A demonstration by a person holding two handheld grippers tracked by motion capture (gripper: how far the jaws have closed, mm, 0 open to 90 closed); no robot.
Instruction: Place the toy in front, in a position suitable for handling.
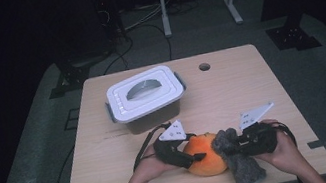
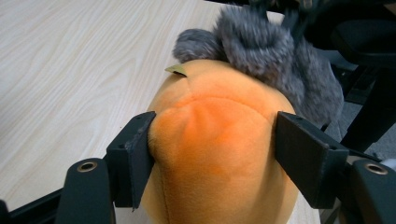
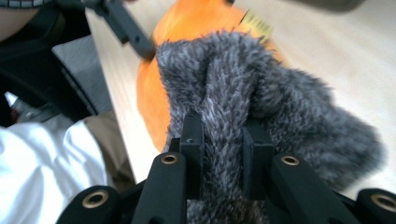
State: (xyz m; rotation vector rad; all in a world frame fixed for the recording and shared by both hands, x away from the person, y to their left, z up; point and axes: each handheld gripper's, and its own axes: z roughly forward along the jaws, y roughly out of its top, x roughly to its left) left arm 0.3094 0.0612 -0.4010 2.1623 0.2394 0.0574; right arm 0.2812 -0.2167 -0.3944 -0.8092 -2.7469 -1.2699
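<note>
An orange plush ball (image 1: 206,157) lies near the table's front edge. My left gripper (image 1: 193,153) comes at it from the left and is shut on it. In the left gripper view both pads press into the orange plush (image 2: 215,149), which bulges between them. A grey furry cloth (image 1: 242,166) drapes against the plush's right side and down to the table edge. My right gripper (image 1: 227,148) is shut on this cloth. In the right gripper view the grey fur (image 3: 261,88) is pinched between the narrow jaws of the right gripper (image 3: 223,140), with the orange plush (image 3: 154,93) behind it.
A white plastic box (image 1: 145,97) with a shut lid and grey side clips stands at the table's back left. A round hole (image 1: 204,67) sits near the far edge of the light wooden table (image 1: 252,91). Cables and stand feet lie on the floor beyond.
</note>
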